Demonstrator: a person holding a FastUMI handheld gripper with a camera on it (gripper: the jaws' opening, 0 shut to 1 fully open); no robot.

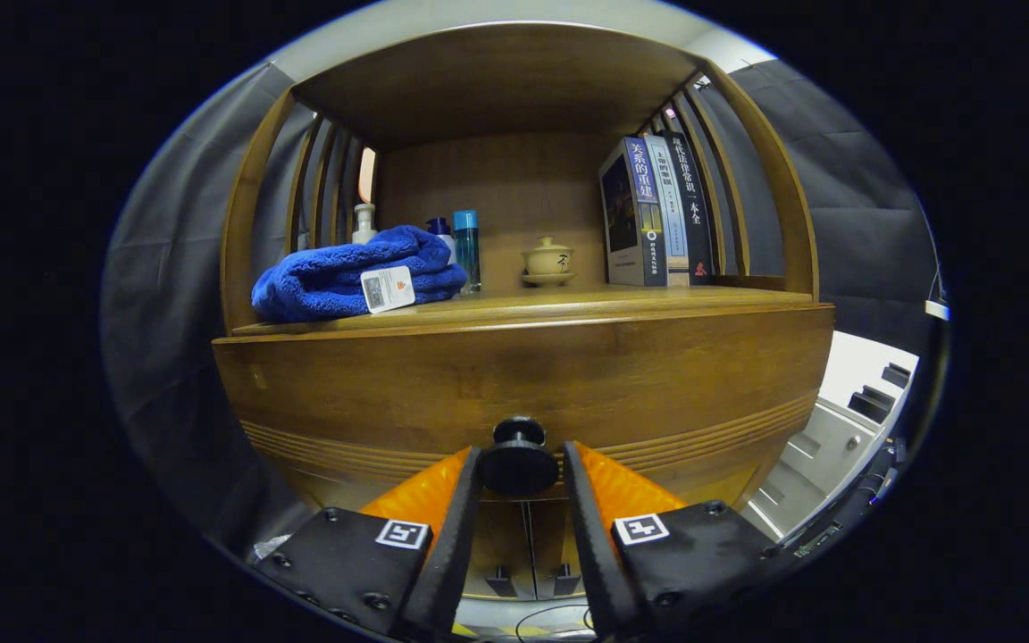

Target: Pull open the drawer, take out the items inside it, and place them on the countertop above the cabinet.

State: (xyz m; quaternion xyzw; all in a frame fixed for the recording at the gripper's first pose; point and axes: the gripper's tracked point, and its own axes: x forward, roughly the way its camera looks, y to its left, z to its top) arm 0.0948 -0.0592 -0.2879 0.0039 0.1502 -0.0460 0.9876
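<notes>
A wooden cabinet stands right in front of me, and its wide drawer front [523,375] looks closed. The drawer's round black knob [519,436] sits between my two fingers. My gripper [521,464] is shut on that knob, one finger pressing each side of its disc. Above the drawer runs the wooden countertop [639,299] under an arched shelf frame. What is inside the drawer is hidden.
On the countertop lie a folded blue towel [354,272] with a white tag, a pump bottle [363,223], a teal-capped bottle [466,246], a lidded tea cup [547,259] and upright books [657,210]. Lower cabinet doors [523,545] are below the drawer. White furniture [827,446] stands to the right.
</notes>
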